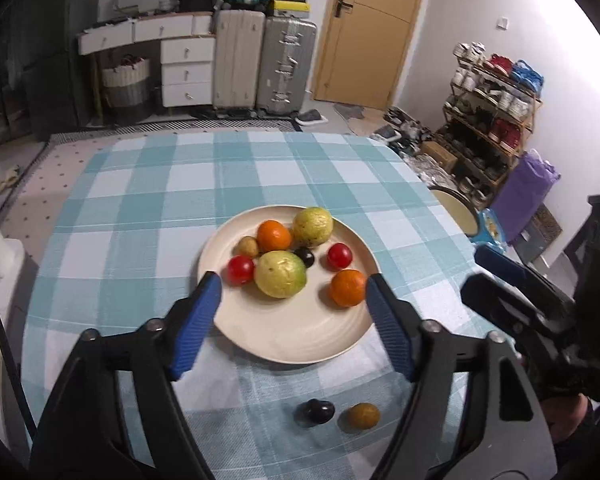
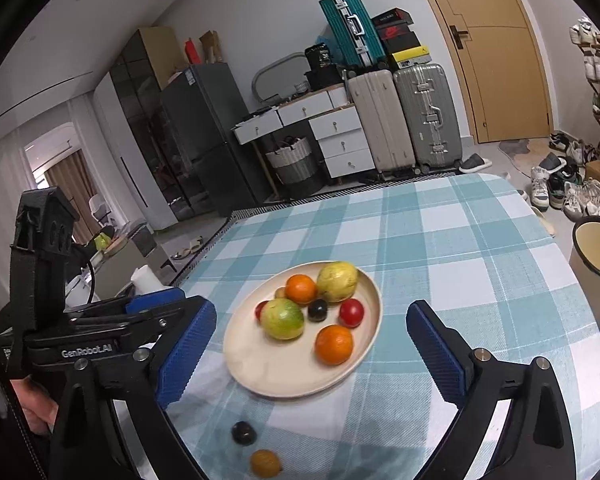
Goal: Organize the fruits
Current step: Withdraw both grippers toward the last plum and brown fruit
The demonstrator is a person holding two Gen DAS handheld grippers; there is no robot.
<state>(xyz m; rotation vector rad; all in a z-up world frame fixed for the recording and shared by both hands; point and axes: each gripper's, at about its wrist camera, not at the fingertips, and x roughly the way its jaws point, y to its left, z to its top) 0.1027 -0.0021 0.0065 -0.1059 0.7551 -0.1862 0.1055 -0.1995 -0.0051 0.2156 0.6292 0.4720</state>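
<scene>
Far left in right wrist view: curtained window [image 2: 66, 176], then dark glass cabinet [image 2: 140, 128] and grey fridge [image 2: 208, 128] standing against the wall. White drawer unit [image 1: 186, 66] sitting next, basket [image 1: 126, 80] tucked beneath its left side. Two upright suitcases [image 1: 266, 64] standing just right of the drawers, teal case [image 2: 350, 28] and boxes stacked above. Wooden door [image 1: 370, 28] closed, right of the cases. Shoe rack [image 1: 496, 108] filling the right wall, loose shoes [image 2: 564, 188] lying on the floor near it. Purple bag [image 1: 526, 194] leaning at the rack's near end. Cream bin [image 2: 598, 256] standing just off the table's right edge.

Table under teal-and-white checked cloth [image 1: 148, 184], lying flat.

Left gripper [image 1: 292, 292] hovering over near rim of plate [image 1: 300, 340], blue pads apart, gripping nothing. Right gripper [image 2: 312, 316] hovering likewise, pads wide apart, empty.

Plate resting mid-table, holding, left to right: red tomato [image 1: 241, 270], small brown fruit [image 1: 247, 246], orange [image 1: 274, 235], green-yellow guava [image 1: 281, 274], dark plum [image 1: 305, 257], second guava [image 1: 313, 226], second tomato [image 1: 339, 256], second orange [image 1: 348, 287]. Fruit mostly touching in a cluster; second orange sitting apart toward near right.

Lying loose on cloth, nearer than plate: dark plum [image 1: 315, 412] and brown-yellow fruit [image 1: 364, 416], side by side, close together.
</scene>
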